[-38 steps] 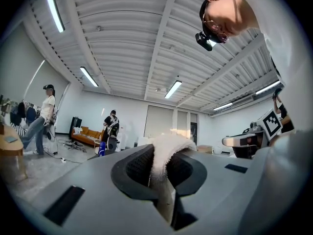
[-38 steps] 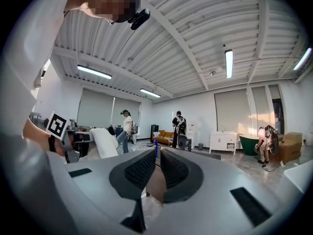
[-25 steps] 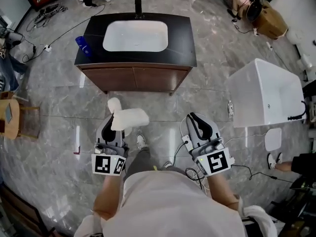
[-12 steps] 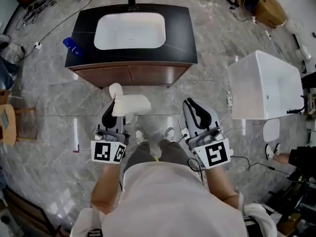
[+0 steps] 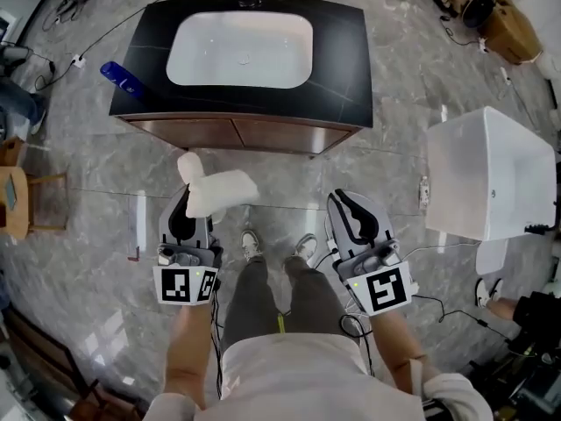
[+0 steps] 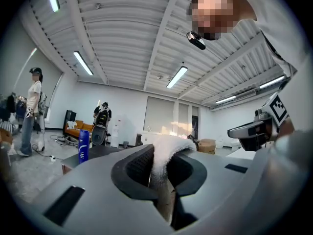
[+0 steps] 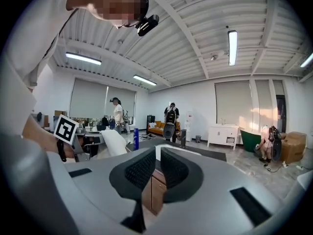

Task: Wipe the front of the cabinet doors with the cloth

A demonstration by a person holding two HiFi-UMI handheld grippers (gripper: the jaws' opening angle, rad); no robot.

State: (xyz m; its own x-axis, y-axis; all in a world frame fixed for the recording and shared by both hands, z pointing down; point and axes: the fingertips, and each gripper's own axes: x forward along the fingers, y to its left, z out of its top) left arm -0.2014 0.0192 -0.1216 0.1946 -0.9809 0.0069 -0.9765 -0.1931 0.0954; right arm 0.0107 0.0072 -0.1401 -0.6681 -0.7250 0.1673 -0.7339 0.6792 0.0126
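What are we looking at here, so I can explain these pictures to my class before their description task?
A person holds a two-jaw gripper in each hand. The top-down picture comes from a camera on the person's head; the other two come from cameras riding on each gripper. The left gripper is clamped on a white cloth. The right gripper is closed on nothing. Ahead stands a wooden cabinet with two doors, its dark top carrying a white sink and a blue bottle. The cloth is not touching the doors.
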